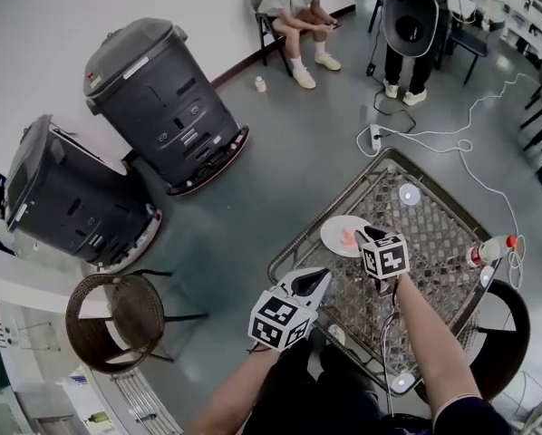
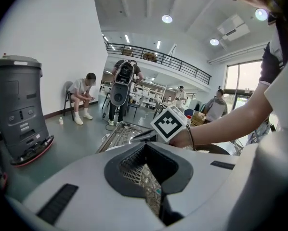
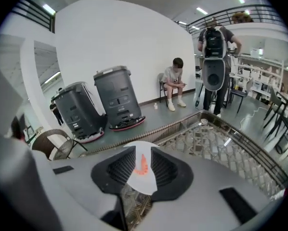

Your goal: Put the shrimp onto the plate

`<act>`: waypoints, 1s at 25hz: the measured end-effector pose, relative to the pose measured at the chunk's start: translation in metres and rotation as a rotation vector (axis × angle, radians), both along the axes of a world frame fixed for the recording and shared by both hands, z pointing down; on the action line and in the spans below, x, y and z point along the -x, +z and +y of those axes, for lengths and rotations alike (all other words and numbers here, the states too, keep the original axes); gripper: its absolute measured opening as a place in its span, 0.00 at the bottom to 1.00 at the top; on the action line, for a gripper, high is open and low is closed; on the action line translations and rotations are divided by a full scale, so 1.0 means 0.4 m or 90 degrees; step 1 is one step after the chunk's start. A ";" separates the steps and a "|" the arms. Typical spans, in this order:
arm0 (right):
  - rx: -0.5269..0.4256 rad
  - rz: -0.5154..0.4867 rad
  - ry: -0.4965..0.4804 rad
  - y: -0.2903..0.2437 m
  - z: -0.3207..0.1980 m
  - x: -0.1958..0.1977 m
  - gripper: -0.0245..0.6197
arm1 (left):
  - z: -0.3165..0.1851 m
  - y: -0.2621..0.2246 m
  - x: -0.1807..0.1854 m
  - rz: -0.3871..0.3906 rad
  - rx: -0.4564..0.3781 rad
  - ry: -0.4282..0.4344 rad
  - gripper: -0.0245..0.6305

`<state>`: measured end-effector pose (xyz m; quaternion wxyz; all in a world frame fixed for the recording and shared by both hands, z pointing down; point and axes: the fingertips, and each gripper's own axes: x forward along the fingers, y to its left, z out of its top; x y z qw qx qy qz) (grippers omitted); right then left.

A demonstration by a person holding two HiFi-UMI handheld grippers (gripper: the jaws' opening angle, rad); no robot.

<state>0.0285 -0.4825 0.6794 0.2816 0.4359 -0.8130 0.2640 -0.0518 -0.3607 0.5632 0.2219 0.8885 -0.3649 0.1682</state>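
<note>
Shrimp (image 3: 141, 165) | lies on white plate (image 3: 143, 184), mesh surface (image 1: 434, 238) | right gripper (image 3: 140, 159) jaws wide, gripping nothing | left gripper (image 2: 147, 166) jaws apart, empty | placement looks done

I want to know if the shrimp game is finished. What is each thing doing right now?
Shrimp: lying on the plate, not gripped.
Plate: flat on the table, holding the shrimp.
Right tool: open, jaws apart either side of the shrimp.
Left tool: open, nothing between its jaws.
</note>
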 end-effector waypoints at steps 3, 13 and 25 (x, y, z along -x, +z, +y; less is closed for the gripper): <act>-0.034 -0.034 0.028 -0.100 0.041 -0.011 0.19 | -0.016 -0.041 -0.012 0.015 -0.014 0.027 0.05; -0.174 -0.145 0.065 -0.416 0.171 -0.012 0.05 | -0.029 -0.122 -0.054 0.052 -0.031 0.103 0.05; -0.289 -0.157 0.042 -0.624 0.237 0.006 0.05 | -0.011 -0.224 -0.097 0.068 -0.075 0.175 0.05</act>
